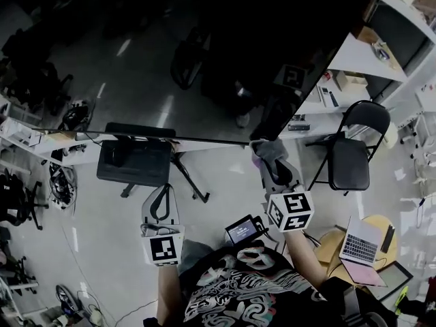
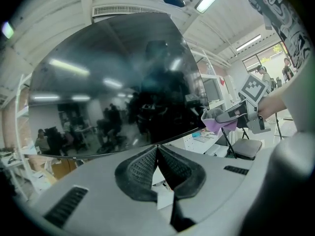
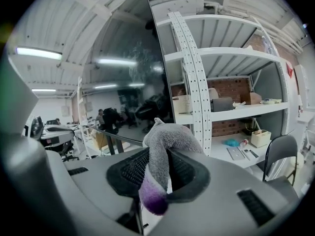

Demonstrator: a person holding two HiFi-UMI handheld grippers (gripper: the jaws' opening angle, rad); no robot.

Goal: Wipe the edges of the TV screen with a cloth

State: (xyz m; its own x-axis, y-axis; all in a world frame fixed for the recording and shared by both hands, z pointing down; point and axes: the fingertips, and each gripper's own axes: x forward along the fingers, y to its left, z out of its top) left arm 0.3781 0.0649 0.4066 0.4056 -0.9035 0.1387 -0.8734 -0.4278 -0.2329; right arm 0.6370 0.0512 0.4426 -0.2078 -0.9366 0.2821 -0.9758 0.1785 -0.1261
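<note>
**Inspector:** State of the grippers?

**Assessor:** The right gripper (image 3: 158, 156) was clenched on the cloth (image 3: 167, 136), a grey-and-purple fold standing up between its jaws. The left gripper (image 2: 157, 154) was closed on nothing. It was held below the TV screen (image 1: 204, 60) and apart from it.

**Inspector:** Where was the cloth on the screen?

**Assessor:** At the lower edge, near the right-hand corner. Contact looked likely but could not be confirmed.

**Inspector:** Progress?

**Assessor:** I judged the wiping to be under way at the bottom edge. No mark on the glass showed which edges were already wiped. I would count the right side, top, left side and the rest of the bottom edge as outstanding.
</note>
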